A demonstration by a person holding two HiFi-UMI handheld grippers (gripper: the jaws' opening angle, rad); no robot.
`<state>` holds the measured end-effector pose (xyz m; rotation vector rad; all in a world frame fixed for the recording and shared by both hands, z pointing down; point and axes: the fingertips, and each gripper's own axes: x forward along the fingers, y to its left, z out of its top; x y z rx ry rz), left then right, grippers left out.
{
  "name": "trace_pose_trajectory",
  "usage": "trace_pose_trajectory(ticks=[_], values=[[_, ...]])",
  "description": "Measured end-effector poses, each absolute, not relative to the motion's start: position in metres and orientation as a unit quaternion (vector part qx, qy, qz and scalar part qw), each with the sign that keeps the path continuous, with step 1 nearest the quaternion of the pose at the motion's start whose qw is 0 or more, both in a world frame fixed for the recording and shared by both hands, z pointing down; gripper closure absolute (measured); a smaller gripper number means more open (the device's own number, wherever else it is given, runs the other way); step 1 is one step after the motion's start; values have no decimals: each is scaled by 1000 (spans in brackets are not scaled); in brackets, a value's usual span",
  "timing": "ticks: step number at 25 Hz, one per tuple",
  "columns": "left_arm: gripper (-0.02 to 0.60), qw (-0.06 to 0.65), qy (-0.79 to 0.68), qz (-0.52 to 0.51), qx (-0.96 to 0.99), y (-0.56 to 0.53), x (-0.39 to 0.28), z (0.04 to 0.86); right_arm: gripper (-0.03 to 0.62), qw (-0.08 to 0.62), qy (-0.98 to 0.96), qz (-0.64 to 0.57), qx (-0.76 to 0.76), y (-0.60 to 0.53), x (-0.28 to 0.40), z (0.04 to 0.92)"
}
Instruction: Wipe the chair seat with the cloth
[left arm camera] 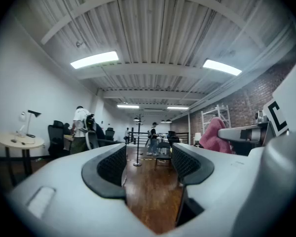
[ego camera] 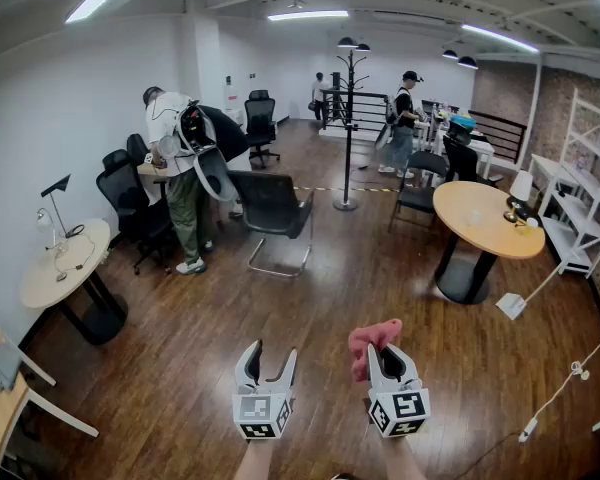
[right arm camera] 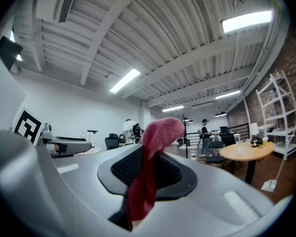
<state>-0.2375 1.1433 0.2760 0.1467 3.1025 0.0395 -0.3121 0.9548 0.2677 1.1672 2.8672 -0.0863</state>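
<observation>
Since the cloth [right arm camera: 157, 130] is pinched between the closed jaws of the right gripper [ego camera: 384, 354], the fetching part looks done: a pink fold sticks up past the jaw tips and the rest hangs down between the pads. The left gripper [ego camera: 271, 354] has its jaws spread with nothing between them, only floor beyond. Both hang over bare wood floor [ego camera: 310, 318], well apart from all the furniture, so by my reading no wiping has begun. What is left is the walk over, lowering the cloth onto the seat, and the strokes themselves.

The nearest candidate is the black chair [ego camera: 272, 206] on a bent metal frame, straight ahead mid-room. Which one is meant I cannot tell, and its seat is hard to make out from here. A person [ego camera: 178, 168] in a white top stands just beside it on the left, bent toward a desk, so the approach is probably safer from the right or the front.

Room to move is generous: open floor runs from the grippers to the chair. The bounds are a round table [ego camera: 483, 220] on the right, a smaller table [ego camera: 64, 264] by the left wall, a coat stand [ego camera: 349, 118] behind the chair, and a cable [ego camera: 568, 380] trailing across the floor at far right
</observation>
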Motion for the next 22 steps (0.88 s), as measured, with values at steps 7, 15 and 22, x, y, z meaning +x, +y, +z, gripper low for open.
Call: trace_pose_trajectory(ticks=[7, 15, 22], values=[[308, 11, 997, 14, -79, 1020, -333, 279, 530, 29, 967, -35, 249, 815, -358, 267], [307, 22, 945, 4, -326, 839, -397, 275, 530, 56, 998, -37, 2, 651, -318, 270], [308, 12, 842, 11, -539, 686, -370, 276, 530, 46, 976, -20, -213, 566, -227, 279]])
